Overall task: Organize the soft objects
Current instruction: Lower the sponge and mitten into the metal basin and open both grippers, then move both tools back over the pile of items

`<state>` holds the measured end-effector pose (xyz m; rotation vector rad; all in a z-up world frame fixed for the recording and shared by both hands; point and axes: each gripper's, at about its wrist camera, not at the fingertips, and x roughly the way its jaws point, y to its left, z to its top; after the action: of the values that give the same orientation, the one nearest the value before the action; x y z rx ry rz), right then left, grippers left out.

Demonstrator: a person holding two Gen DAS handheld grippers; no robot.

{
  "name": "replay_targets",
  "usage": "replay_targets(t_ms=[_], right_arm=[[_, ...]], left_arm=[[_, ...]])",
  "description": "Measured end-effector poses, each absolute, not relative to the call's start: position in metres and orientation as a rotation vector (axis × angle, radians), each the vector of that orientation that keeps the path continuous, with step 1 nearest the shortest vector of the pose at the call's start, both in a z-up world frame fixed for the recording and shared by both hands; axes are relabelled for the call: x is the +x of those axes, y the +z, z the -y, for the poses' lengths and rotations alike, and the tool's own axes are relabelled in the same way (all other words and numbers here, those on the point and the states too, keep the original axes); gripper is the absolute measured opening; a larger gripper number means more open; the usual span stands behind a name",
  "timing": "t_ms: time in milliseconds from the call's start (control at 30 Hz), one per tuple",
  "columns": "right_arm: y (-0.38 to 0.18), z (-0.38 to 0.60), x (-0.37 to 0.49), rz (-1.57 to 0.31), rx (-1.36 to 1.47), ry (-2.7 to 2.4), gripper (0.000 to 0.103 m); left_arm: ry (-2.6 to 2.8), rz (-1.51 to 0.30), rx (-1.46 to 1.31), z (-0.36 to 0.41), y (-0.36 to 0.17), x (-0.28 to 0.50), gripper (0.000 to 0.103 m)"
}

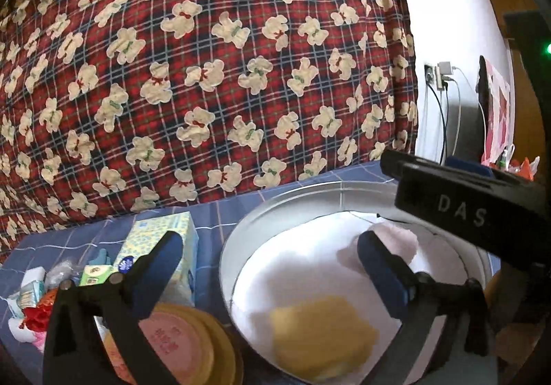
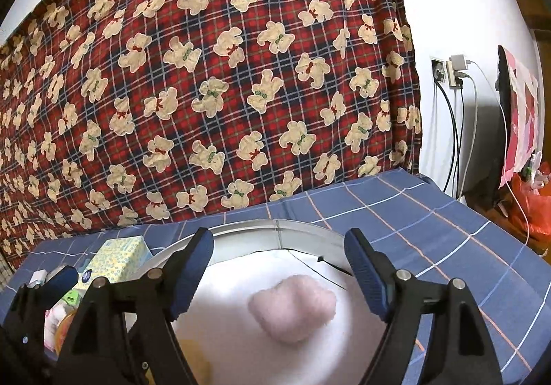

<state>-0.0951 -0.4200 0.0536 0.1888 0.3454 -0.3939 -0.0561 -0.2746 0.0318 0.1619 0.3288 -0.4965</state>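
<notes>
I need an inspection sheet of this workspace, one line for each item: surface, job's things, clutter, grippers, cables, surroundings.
Surface: blue checked sheet, with a round white basin on it.
Job's things: pink fluffy piece and yellow sponge-like piece lie inside the basin, apart from each other.
Clutter: tissue box, small packets and round lids left of the basin.
Grippers: left gripper open above the yellow piece; right gripper open above the pink piece; nothing between either pair of fingers.
Cables: several hang from a wall socket.
Surroundings: red bear-print blanket behind, white wall.
</notes>
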Motion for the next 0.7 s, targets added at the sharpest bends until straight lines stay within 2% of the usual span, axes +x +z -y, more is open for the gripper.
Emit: replay_targets(t_ms=[133, 267, 433, 700], right_arm=[[0.057, 0.419, -0.103, -0.287, 0.213, -0.36, 0.081], [0.063, 0.413, -0.115, -0.197, 0.198, -0.368, 0.089], [0.066, 0.408, -0.122, -0.136, 0.188, -0.36, 0.09], [0.062, 0.402, -0.119, -0.14, 0.175, -0.364, 0.09]], left_arm=[[-0.481, -0.341, 0.143, 0.266, 0.033, -0.054, 0.103], [-0.449, -0.359, 0.116, 0.254, 0.033, -0.05, 0.103], [-0.418, -0.353, 0.111, 0.238, 0.034, -0.051, 0.103], [-0.35, -0.373, 0.071, 0.197, 0.032, -0.047, 0.103]])
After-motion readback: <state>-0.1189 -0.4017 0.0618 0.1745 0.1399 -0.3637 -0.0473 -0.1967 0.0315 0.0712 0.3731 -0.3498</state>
